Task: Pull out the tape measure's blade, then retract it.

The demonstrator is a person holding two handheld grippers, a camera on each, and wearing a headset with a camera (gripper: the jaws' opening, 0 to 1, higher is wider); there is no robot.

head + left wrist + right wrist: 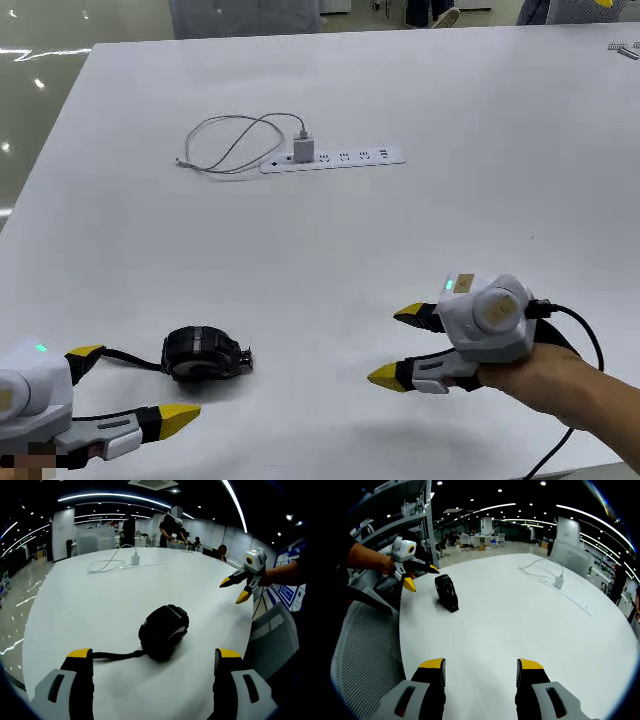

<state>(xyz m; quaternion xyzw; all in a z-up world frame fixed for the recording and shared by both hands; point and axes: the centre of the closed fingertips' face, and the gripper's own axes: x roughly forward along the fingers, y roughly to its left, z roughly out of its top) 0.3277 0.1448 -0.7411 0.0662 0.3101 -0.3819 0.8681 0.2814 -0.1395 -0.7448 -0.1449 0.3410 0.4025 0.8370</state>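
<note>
A black tape measure (203, 353) lies on the white table (330, 240), its black wrist strap trailing to the left; no blade is out. In the left gripper view the tape measure (163, 631) rests just ahead of the jaws. My left gripper (138, 385) (155, 659) is open at the near left, its yellow tips on either side of the strap, touching nothing. My right gripper (398, 345) (480, 664) is open and empty, some way to the right of the tape measure (446, 592), pointing toward it.
A white power strip (333, 158) with a plugged-in charger (303, 147) and a coiled white cable (232, 142) lies mid-table, well beyond the grippers. A grey mesh chair (365, 655) stands at the near table edge. People stand far behind the table.
</note>
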